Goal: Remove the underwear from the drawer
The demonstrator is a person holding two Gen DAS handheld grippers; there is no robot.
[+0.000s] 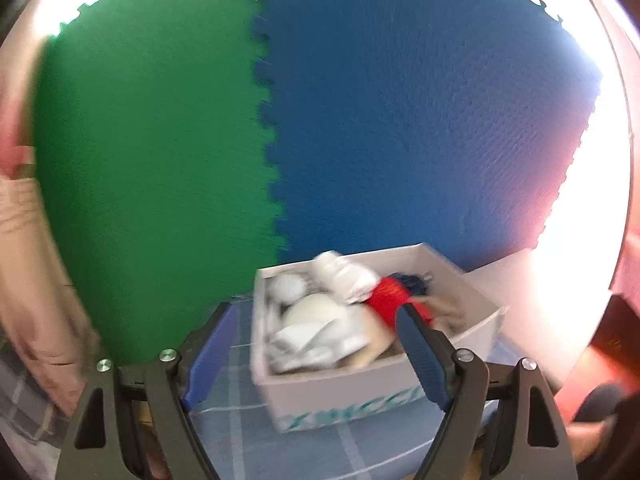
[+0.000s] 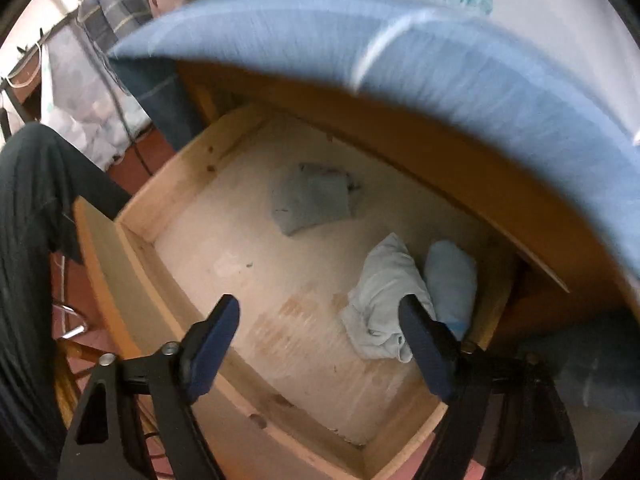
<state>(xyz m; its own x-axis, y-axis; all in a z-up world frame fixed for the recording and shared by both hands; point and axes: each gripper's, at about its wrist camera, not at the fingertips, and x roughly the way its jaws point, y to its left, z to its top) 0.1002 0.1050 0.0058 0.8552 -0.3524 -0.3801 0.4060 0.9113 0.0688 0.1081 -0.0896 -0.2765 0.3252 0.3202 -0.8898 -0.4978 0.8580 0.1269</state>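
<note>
1. The right tool hangs over the open wooden drawer, pitched steeply down, jaws wide and empty; its right finger overlaps the crumpled pale underwear near the drawer's right wall.
2. Risk: closing from here could pinch only a loose fold, so the garment slips out on the lift, or it could drag along the blue rolled piece touching it.
3. A third, grey-blue folded piece lies toward the drawer's back, apart from the others, and could be left behind.
4. The left tool is also spread and empty, pointing nearly level at the white box of clothes on the checked tabletop; blur makes its clearance hard to judge.
</note>
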